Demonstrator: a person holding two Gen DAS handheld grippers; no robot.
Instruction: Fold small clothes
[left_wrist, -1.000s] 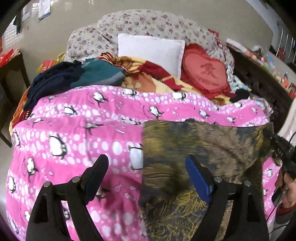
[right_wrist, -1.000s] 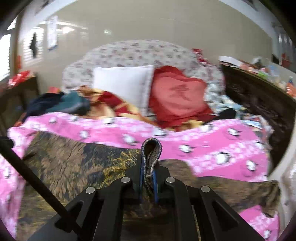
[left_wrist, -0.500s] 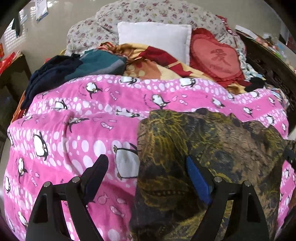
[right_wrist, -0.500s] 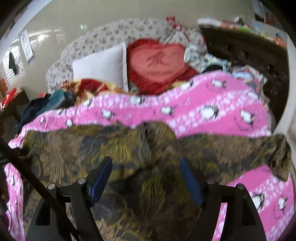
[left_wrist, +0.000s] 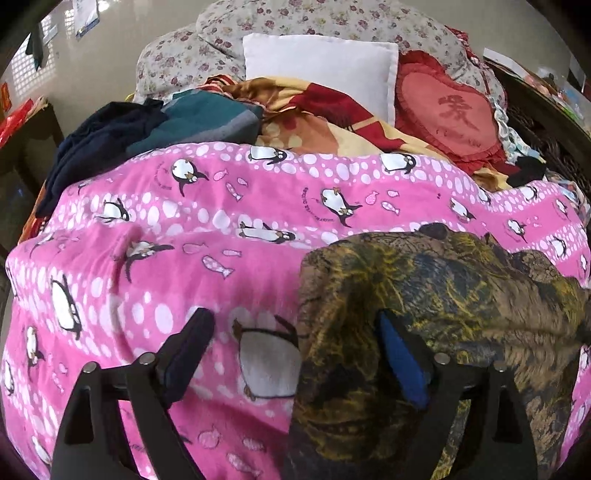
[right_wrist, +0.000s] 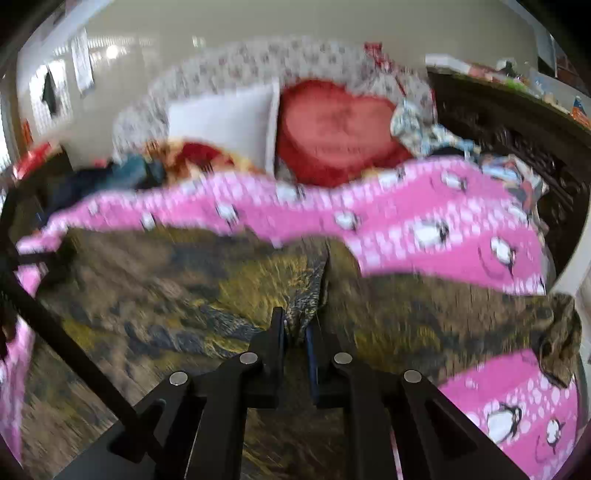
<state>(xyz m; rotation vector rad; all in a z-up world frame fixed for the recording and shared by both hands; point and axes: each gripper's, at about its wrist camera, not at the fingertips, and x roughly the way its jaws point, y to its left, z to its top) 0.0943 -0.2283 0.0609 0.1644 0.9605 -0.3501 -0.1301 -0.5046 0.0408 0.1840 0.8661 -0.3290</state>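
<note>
A dark brown and yellow patterned garment (left_wrist: 436, 317) lies spread on the pink penguin blanket (left_wrist: 207, 229). My left gripper (left_wrist: 295, 347) is open above the garment's left edge, one finger over the blanket, the blue-padded finger over the cloth. In the right wrist view, which is motion-blurred, my right gripper (right_wrist: 295, 325) is shut on a raised fold of the same garment (right_wrist: 207, 280). A corner of the garment (right_wrist: 557, 332) hangs crumpled at the right.
A white pillow (left_wrist: 321, 70), a red heart cushion (left_wrist: 450, 110), a floral headboard cushion (left_wrist: 295, 22) and a pile of dark clothes (left_wrist: 147, 129) lie at the back of the bed. Dark wooden furniture (right_wrist: 517, 122) stands to the right. A black rod (right_wrist: 66, 339) crosses the left of the right wrist view.
My right gripper let go of the fold, opened, then shut again on a fold of the garment. My left gripper stayed open and moved closer to the garment's left edge.
</note>
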